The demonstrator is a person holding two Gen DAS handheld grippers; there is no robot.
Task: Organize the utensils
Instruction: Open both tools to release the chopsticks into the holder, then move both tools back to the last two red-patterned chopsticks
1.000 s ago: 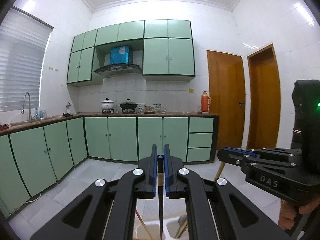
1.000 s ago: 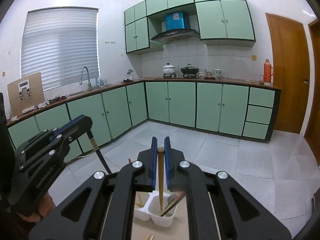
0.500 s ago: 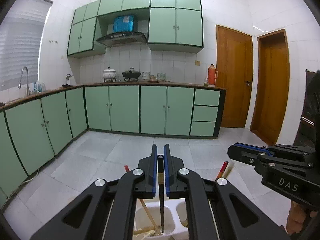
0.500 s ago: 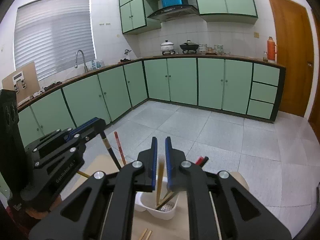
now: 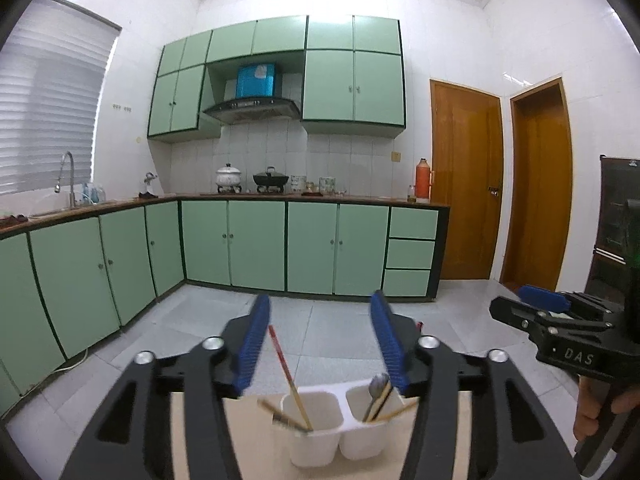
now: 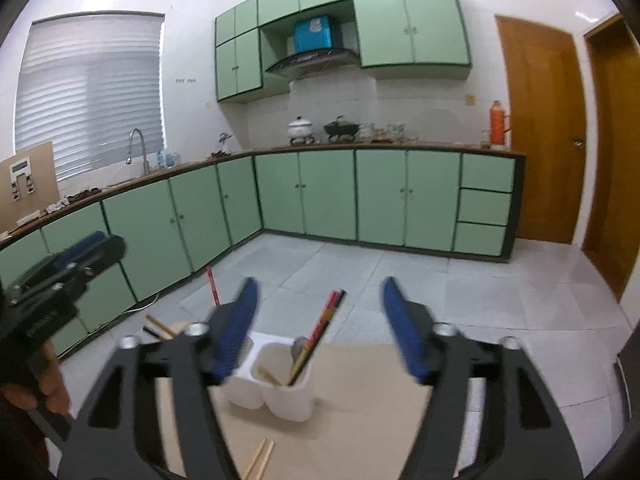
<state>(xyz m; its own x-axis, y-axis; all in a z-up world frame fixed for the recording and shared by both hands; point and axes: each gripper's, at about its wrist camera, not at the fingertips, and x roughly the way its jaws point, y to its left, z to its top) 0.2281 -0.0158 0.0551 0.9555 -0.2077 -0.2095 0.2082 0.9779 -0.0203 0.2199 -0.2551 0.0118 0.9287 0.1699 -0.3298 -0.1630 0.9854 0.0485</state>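
A white two-compartment utensil holder stands on a tan board. Its left cup holds chopsticks, one red-tipped. Its right cup holds a metal spoon and more chopsticks. My left gripper is open and empty above the holder. My right gripper is open and empty above the same holder, where dark and red chopsticks lean in the right cup. Two loose wooden chopsticks lie on the board in front of it.
The right gripper shows at the right of the left wrist view; the left gripper shows at the left of the right wrist view. Green kitchen cabinets and a tiled floor lie beyond. Wooden doors stand at the right.
Both grippers have opened and let go of their chopsticks, which now stand in the holder's cups. Both grippers have lifted back from the holder.
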